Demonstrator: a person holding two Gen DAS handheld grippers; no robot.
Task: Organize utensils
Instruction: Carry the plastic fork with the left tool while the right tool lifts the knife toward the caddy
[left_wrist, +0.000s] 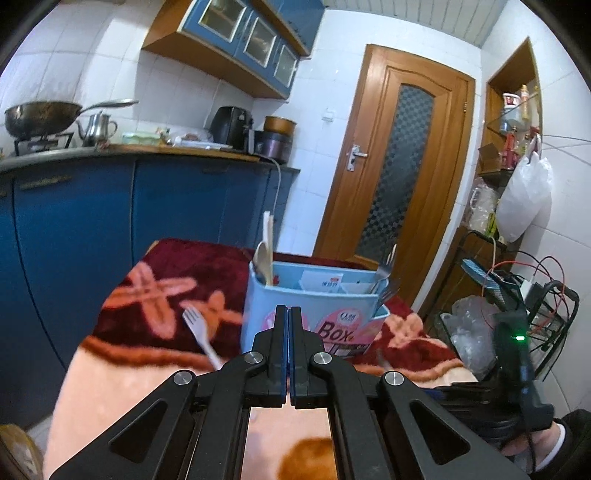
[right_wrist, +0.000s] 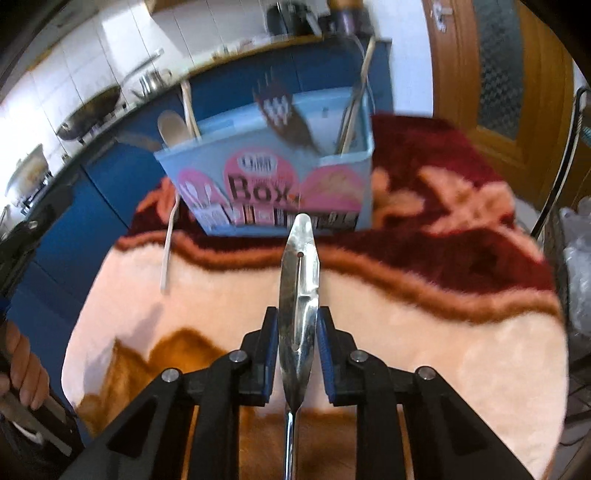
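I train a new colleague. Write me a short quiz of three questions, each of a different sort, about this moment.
1. True or false: the left tool holds a fork.
2. What does the right tool grip? A) wooden spoon B) metal utensil C) chopsticks
3. Fill in: the white fork lies on the ____, left of the box.

Key:
1. False; it is shut on nothing.
2. B; the metal utensil sits between its fingers, tip toward the box.
3. Blanket.
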